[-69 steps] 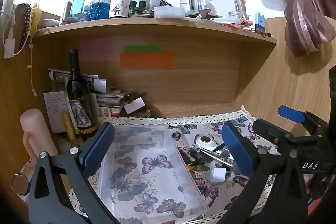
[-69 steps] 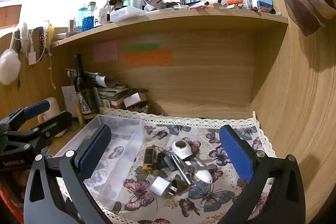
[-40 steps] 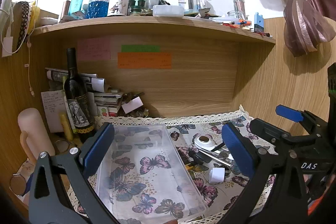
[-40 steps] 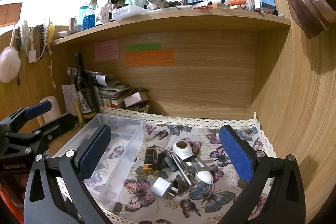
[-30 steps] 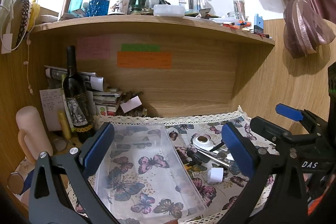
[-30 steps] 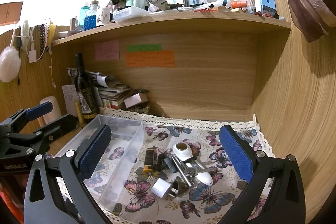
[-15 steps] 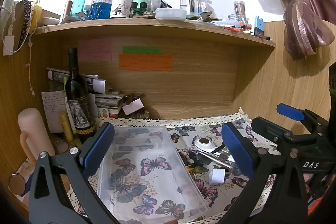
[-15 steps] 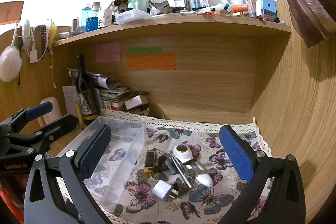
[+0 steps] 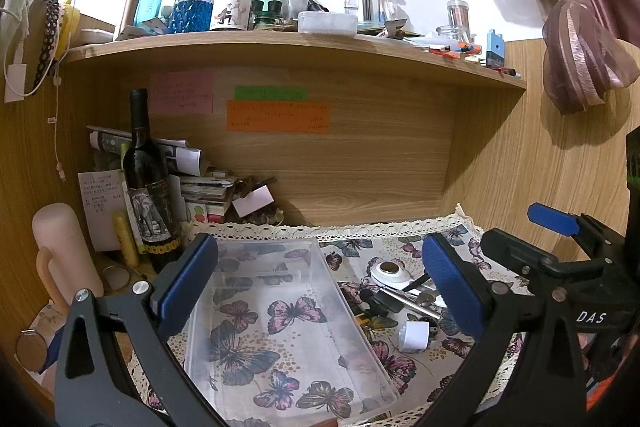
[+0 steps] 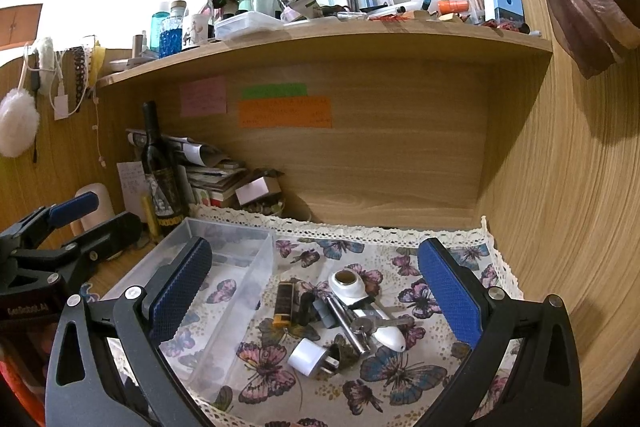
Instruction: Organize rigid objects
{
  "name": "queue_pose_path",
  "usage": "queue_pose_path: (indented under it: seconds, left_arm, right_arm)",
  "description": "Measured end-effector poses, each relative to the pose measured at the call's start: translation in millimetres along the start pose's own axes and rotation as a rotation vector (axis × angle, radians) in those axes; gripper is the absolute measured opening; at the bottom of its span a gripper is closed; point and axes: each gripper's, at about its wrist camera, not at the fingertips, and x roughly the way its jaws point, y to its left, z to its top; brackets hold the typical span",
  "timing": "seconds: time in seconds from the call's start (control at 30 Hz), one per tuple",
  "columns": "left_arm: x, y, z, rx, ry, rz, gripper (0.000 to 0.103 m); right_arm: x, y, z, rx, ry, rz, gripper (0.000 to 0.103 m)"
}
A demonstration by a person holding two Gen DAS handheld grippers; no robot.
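Both black two-finger grippers with blue pads are held wide open with nothing gripped, the left gripper (image 9: 320,279) up over the clear plastic storage bin (image 9: 280,319) and the right gripper (image 10: 316,291) up over the small clutter pile. So the bin is seen sitting on the butterfly-print tablecloth with lace trim (image 10: 404,375), only the cloth pattern visible through it. Just right of it, a white plug adapter (image 10: 310,355), a white oval gadget with a round brass centre (image 10: 347,285), a black-and-amber lighter (image 10: 284,303) and a silver metal rod (image 10: 347,323) are piled together, a dark wine bottle (image 9: 149,183) standing behind the bin's left corner
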Motion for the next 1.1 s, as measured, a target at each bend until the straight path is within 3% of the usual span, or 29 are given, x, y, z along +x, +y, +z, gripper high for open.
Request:
queue_pose_path:
  seconds: [0.67, 0.83, 0.97, 1.1]
  left_arm:
    - [2.4, -5.1, 0.4, 0.000, -0.007, -0.005, 0.103]
    - [16.3, 2.7, 1.0, -0.058, 0.055, -0.056, 0.103]
    - [27.1, 14.4, -2.6, -0.066, 0.109, -0.050, 0.103]
    - [36.5, 31.9, -5.7, -0.053, 0.181, 0.017, 0.078]
  right_arm:
    - [-0.5, -1.0, -0.8, 0.009, 0.005, 0.000, 0.103]
    - [3.8, -2.8, -4.0, 0.015, 0.014, -0.003, 0.103]
    - [12.0, -8.1, -7.5, 0.014, 0.036, 0.004, 0.103]
    - [25.0, -18.2, -9.5, 0.028, 0.087, 0.016, 0.098]
